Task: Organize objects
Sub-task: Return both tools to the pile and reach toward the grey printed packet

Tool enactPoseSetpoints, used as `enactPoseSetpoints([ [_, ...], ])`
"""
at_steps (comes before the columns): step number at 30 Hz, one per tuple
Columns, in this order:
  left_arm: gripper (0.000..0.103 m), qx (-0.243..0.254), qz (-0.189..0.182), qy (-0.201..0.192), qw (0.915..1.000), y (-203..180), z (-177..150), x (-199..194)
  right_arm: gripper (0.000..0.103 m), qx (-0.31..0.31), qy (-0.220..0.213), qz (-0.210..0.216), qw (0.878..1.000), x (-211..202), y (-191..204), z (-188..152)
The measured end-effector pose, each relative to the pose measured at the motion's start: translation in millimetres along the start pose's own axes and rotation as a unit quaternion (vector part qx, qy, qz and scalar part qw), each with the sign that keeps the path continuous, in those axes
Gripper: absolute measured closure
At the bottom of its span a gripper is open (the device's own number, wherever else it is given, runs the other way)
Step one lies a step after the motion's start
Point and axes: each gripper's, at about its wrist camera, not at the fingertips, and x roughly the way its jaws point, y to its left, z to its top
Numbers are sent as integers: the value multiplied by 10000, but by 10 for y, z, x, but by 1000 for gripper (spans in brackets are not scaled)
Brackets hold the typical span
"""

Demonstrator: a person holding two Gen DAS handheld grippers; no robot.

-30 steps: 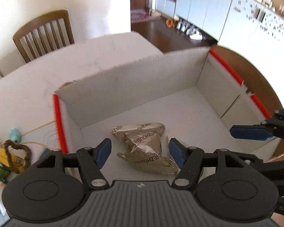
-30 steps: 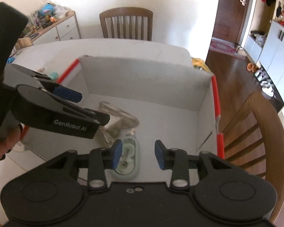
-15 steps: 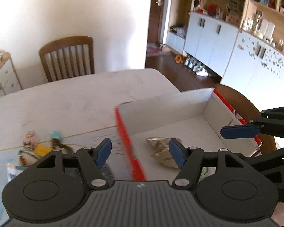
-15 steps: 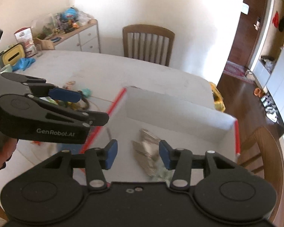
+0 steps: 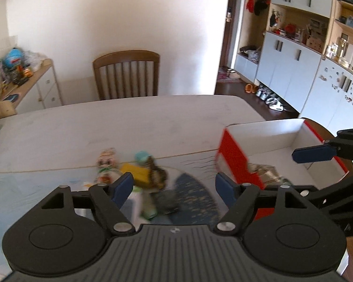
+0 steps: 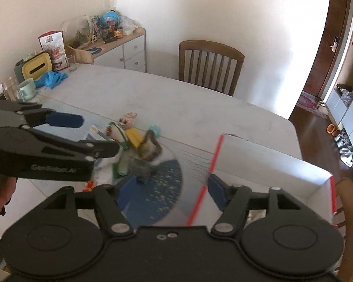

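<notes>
Hovered over the white marbled tabletop point(image 5: 134, 122), both tools empty. Left black two-finger gripper with blue pads point(image 5: 174, 188): jaws wide apart after just opening further, nothing between them, above a blurred heap of small toys. Right black two-finger gripper with blue pads point(image 6: 170, 191): jaws likewise spread, just opened, nothing between the pads, over the edge of a dark blue speckled mat point(image 6: 162, 185).

Heap near the middle of the table: small pale figurine with a striped cap point(image 5: 106, 162), yellow block-shaped toy point(image 5: 135, 174), teal rounded trinket point(image 5: 142, 156), brown beaded ring point(image 6: 149, 148), all close together, details smeared.

At the right, white cardboard box with red edges point(image 5: 233, 155), open-topped, a crumpled silvery foil packet point(image 5: 266, 172) lying inside near its left wall. Beyond the far edge, brown slatted wooden chair point(image 5: 127, 75).
</notes>
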Motion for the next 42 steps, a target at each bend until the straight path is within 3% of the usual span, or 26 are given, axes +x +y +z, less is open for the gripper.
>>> enactPoseSetpoints([
  [9,18,-216,73,112,9997,605,-217,-54,20,325,52,27,9995,189,209,-38],
  [13,3,-232,56,127,9996,788,-297,-17,17,436,118,24,9990,307,324,-92],
  [17,0,-206,88,127,9997,950,-365,45,10,473,174,89,9987,403,438,-136],
  [22,0,-90,153,148,9997,1096,-468,187,9,464,242,191,9984,510,602,-201],
  [26,0,-131,-160,375,9991,1217,-550,367,9,462,338,254,9980,613,739,-249],
  [31,0,-200,-296,515,9980,1325,-624,533,9,439,485,342,9973,749,885,-310],
  [42,0,49,-404,487,9980,1361,-489,864,10,224,820,402,9956,1080,1167,-394],
])
